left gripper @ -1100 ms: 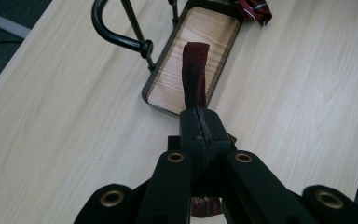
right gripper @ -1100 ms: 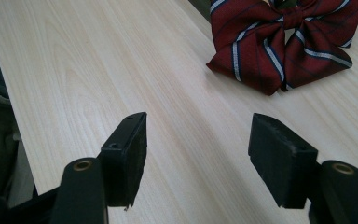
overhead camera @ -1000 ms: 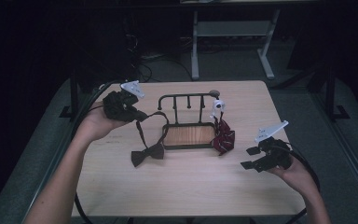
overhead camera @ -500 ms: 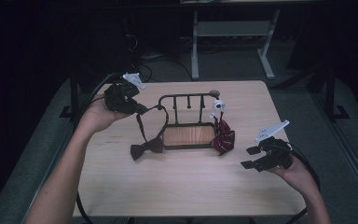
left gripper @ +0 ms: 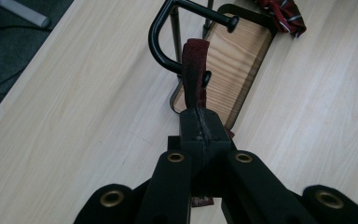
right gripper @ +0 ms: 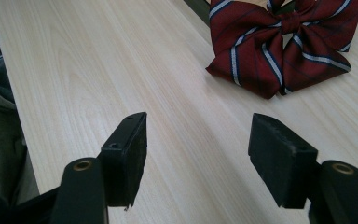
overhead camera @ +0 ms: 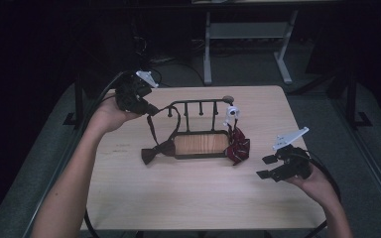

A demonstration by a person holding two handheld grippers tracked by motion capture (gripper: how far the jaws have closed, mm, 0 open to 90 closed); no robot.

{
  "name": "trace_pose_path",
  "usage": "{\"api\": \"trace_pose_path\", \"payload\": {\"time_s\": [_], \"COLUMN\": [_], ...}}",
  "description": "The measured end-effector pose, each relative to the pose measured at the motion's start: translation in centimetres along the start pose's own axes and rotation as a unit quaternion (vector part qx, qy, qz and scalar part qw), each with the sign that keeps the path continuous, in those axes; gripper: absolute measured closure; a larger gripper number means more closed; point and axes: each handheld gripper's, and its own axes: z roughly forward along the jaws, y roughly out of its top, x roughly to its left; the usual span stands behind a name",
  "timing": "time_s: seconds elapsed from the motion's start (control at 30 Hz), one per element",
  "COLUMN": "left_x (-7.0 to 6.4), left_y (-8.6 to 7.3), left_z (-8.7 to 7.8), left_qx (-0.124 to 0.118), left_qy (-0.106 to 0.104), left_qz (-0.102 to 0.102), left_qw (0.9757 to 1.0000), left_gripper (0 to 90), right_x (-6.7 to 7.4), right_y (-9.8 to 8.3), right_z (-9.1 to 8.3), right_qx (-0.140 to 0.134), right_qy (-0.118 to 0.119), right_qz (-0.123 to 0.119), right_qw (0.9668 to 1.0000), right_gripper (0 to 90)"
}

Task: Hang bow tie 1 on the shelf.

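A black metal rack point(overhead camera: 198, 105) with a wooden base point(overhead camera: 201, 144) stands mid-table. A dark maroon bow tie point(overhead camera: 158, 150) lies by the base's left end, and its strap point(overhead camera: 150, 124) runs up to my left gripper point(overhead camera: 151, 109), which is shut on it at the rack's left end. From the left gripper view, the strap point(left gripper: 193, 74) hangs taut from the closed jaws beside the rack's curved bar point(left gripper: 161, 42). A red striped bow tie point(overhead camera: 238, 146) point(right gripper: 284, 42) lies at the base's right end. My right gripper point(overhead camera: 268, 167) point(right gripper: 198, 154) rests open near the table's right side, with nothing between its jaws.
A small white round object point(overhead camera: 231, 112) sits on the rack's right end. The light wooden table point(overhead camera: 188, 193) has bare room in front. A desk frame point(overhead camera: 248, 29) and cables stand on the dark floor behind.
My left gripper has moved up and back toward the table's far left corner, pulling the maroon strap taut. The right gripper has stayed put.
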Motion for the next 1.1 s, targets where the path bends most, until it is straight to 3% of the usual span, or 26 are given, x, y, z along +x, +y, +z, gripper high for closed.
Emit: {"api": "trace_pose_path", "payload": {"time_s": [0.4, 0.63, 0.97, 1.1], "left_x": [1.5, 1.7, 1.8, 1.7], "left_y": [0.0, 0.3, 0.2, 0.1], "left_z": [1.4, 2.2, 2.4, 2.8], "left_qx": [0.02, 0.04, 0.044, 0.043], "left_qy": [0.002, 0.007, 0.008, 0.01], "left_qz": [-0.018, -0.014, -0.019, -0.024], "left_qw": [0.9996, 0.9991, 0.9988, 0.9987], "left_gripper": [90.0, 90.0, 89.6, 82.6], "right_x": [0.0, 0.2, 0.0, -0.1], "right_y": [-0.1, -0.2, -0.3, -0.4], "right_z": [-0.3, -0.5, -0.5, -0.5], "right_qx": [-0.002, -0.002, -0.003, -0.005], "right_qy": [-0.004, -0.007, -0.005, -0.003], "right_qz": [0.0, 0.006, 0.004, 0.007], "right_qw": [1.0, 1.0, 1.0, 1.0], "right_gripper": [36.9, 36.9, 36.9, 36.9]}}
